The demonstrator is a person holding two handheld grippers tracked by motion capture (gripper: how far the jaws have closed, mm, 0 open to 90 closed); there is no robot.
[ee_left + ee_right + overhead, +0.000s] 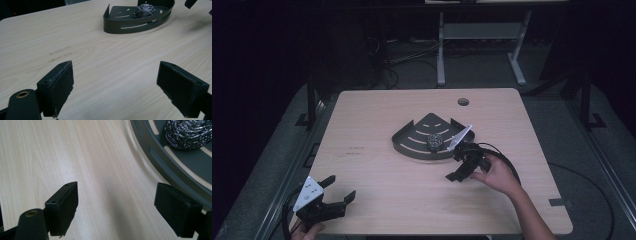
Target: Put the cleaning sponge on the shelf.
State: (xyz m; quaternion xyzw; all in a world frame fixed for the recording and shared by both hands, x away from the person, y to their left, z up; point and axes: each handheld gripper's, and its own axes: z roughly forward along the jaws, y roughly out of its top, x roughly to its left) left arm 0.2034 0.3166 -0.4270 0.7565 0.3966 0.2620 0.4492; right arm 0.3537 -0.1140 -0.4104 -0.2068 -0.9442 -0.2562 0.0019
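Observation:
A dark fan-shaped tray (404, 145) lies at the middle of the wooden table (377, 115), with a ball of steel wool (434, 141) in it near its curved front wall. My right gripper (458, 164) hovers just right of the tray's curved rim, open with nothing between its pads. In the right gripper view the jaws (116, 207) stand wide over bare wood, the tray rim (160, 162) and steel wool (187, 132) at upper right. My left gripper (339, 189) rests open at the front left corner. Its view (115, 85) shows the tray (125, 25) and steel wool (145, 10) far ahead.
A round cable hole (463, 101) sits near the table's far edge. Beyond the table stands a pale metal frame (440, 50) on a dark floor with cables. A black cable (507, 160) loops from my right gripper. Faint scuff marks (354, 150) lie left of the tray.

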